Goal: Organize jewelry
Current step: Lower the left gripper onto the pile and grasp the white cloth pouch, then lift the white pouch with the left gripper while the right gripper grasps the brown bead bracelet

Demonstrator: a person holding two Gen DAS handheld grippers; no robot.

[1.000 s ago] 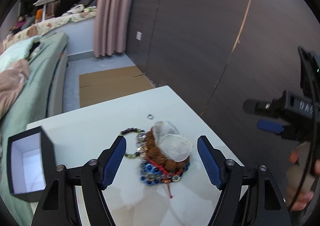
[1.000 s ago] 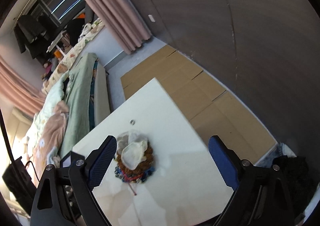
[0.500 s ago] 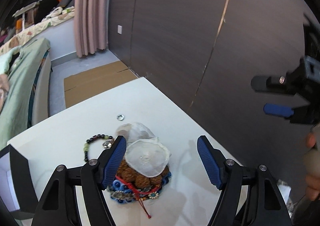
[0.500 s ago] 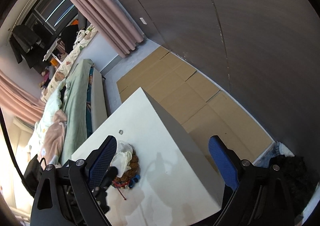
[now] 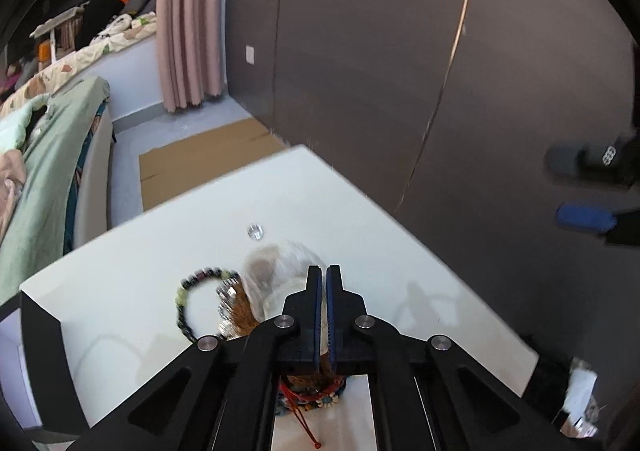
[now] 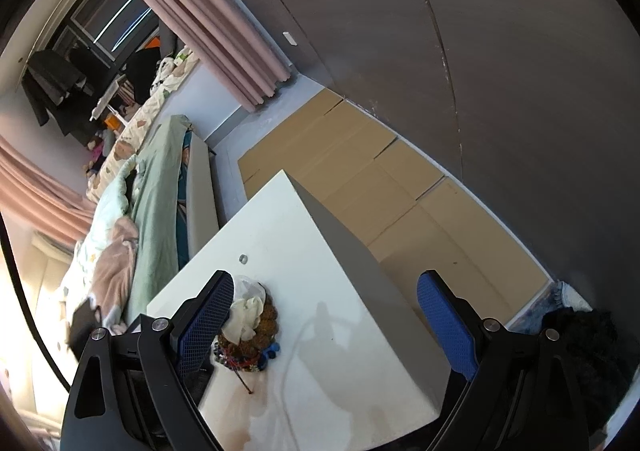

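Observation:
A heap of jewelry lies on the white table [image 5: 328, 203]: a brown bead bracelet [image 6: 264, 321], blue and red pieces [image 5: 316, 399], and two clear plastic bags [image 5: 280, 263] on top. A dark and green bead bracelet [image 5: 188, 303] lies left of the heap, and a small silver ring [image 5: 255, 231] lies behind it. My left gripper [image 5: 323, 275] is shut over the heap, its pads pressed on the white plastic bag. My right gripper [image 6: 324, 311] is open and empty, high above the table; it shows blurred in the left wrist view [image 5: 584, 191].
An open black box with white lining [image 5: 36, 351] stands at the table's left edge. A bed with green bedding [image 5: 48, 155] is to the left. Flat cardboard [image 6: 360, 179] covers the floor before the dark wardrobe [image 5: 400, 51]. Pink curtains [image 5: 184, 19] hang behind.
My left gripper has closed from wide open to shut over the top plastic bag. My right gripper has drawn up and back from the table, still open.

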